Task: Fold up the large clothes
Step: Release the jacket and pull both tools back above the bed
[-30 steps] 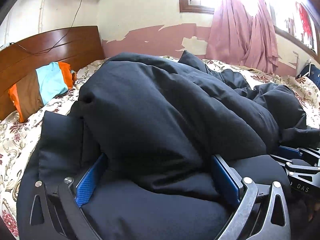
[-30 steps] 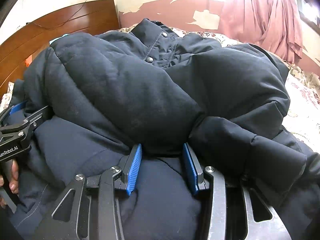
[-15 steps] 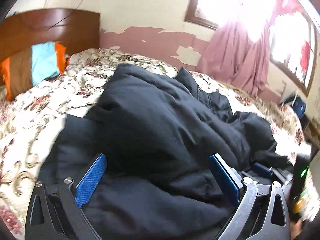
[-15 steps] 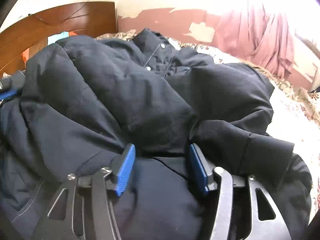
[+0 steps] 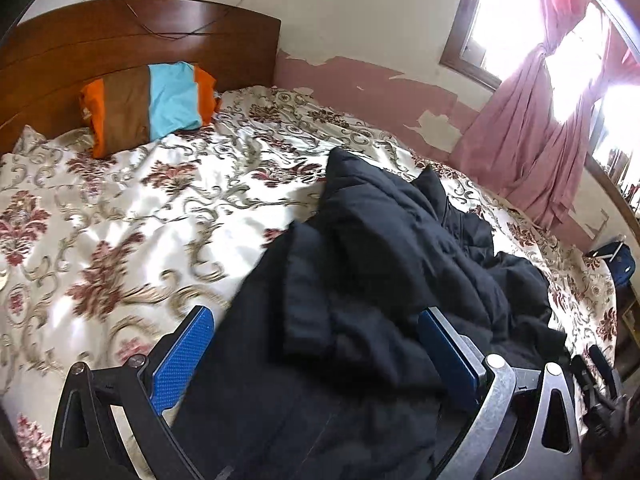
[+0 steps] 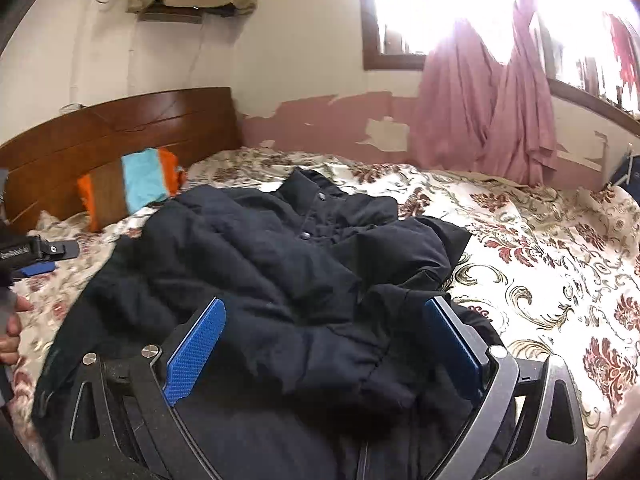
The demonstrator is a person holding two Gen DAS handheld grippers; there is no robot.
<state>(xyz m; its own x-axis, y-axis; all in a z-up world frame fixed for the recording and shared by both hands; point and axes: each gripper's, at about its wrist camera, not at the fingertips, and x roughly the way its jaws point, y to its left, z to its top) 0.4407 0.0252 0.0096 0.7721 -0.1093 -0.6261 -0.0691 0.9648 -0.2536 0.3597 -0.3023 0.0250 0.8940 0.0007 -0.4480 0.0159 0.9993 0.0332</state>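
On the far left stands a curved brown wooden headboard point(image 5: 132, 36). A soft pillow with orange, brown and light blue stripes point(image 5: 148, 106) leans against it. The bed point(image 5: 120, 216) is covered with a shiny cream bedspread with dark red flowers and gold swirls.

In the left wrist view, the left hand-held gripper point(image 5: 316, 356) has its two blue pads spread wide. The big, puffy dark navy coat point(image 5: 380, 272) lies in the gap between them. The left pad is over the bedspread and not touching the coat. The right pad is right at the edge of the coat, but I cannot tell if it touches.

In the right wrist view, the coat point(image 6: 288, 272) lies in a bunched heap in the middle of the bed, with its collar and round snap buttons point(image 6: 306, 235) pointing toward the wall. The right hand-held gripper point(image 6: 324, 356) is opening, and its blue pads stand wide apart. The coat is between them, but they are not squeezing it. At the left edge of this view, a person's hand point(image 6: 12, 328) holds the other gripper.

On the right, a pink curtain point(image 6: 484, 112) hangs by a very bright window point(image 6: 408, 4).
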